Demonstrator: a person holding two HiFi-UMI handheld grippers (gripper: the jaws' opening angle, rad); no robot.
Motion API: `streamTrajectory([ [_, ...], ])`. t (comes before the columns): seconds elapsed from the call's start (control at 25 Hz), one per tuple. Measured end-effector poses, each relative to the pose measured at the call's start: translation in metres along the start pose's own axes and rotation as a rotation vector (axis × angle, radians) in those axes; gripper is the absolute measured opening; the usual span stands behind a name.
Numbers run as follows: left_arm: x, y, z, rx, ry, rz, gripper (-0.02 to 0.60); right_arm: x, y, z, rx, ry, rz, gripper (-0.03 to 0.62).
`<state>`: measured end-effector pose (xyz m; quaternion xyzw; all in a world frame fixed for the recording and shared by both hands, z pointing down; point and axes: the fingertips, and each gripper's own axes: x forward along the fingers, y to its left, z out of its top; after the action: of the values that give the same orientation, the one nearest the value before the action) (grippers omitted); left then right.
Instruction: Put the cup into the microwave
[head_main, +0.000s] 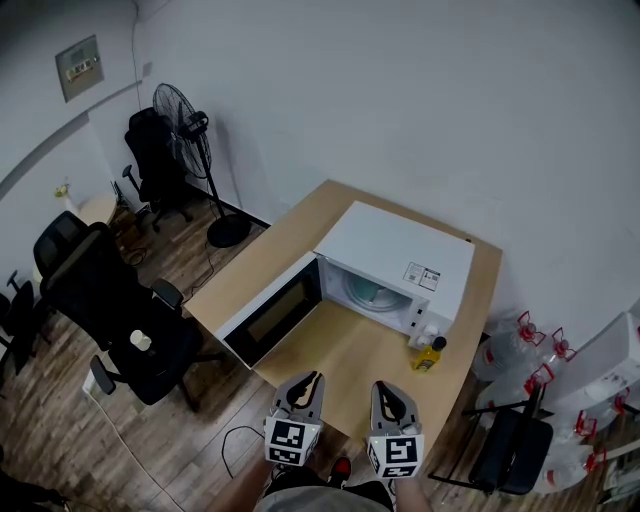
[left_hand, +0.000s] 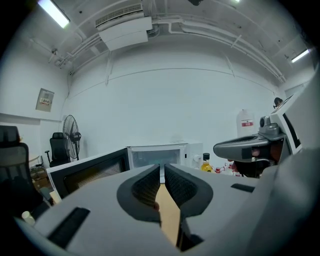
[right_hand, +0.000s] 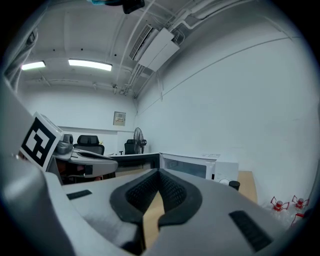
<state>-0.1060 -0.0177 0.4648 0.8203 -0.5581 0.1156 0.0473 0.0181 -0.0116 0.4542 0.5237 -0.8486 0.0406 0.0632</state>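
The white microwave (head_main: 398, 252) stands on the wooden table (head_main: 345, 355) with its door (head_main: 272, 320) swung wide to the left. Inside the cavity shows a pale green round thing (head_main: 366, 292), probably the cup. Both grippers are at the table's near edge, apart from the microwave and pointing at it. The left gripper (head_main: 305, 380) has its pads almost together with nothing between them (left_hand: 162, 170). The right gripper (head_main: 388, 390) is shut and empty (right_hand: 159, 175). The microwave (left_hand: 157, 156) and its dark door (left_hand: 87, 172) show ahead in the left gripper view; the right gripper view shows the microwave (right_hand: 187, 165).
A small yellow bottle with a black cap (head_main: 428, 356) stands by the microwave's front right corner. Black office chairs (head_main: 120, 310) and a standing fan (head_main: 190, 130) are on the floor to the left. Large water bottles (head_main: 520, 350) and a chair (head_main: 510, 450) are to the right.
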Motion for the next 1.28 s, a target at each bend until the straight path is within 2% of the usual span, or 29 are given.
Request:
streamTrajectory([
  [0.28,-0.012,-0.002,-0.002,0.005,-0.006,0.012,0.023,-0.008,0.007,-0.001,0.002,-0.005,0.009,0.015],
  [1.28,-0.016,-0.011,0.008,0.021,-0.016,-0.004,0.023,-0.015,0.004,0.0,0.009,-0.018,0.001,0.015],
])
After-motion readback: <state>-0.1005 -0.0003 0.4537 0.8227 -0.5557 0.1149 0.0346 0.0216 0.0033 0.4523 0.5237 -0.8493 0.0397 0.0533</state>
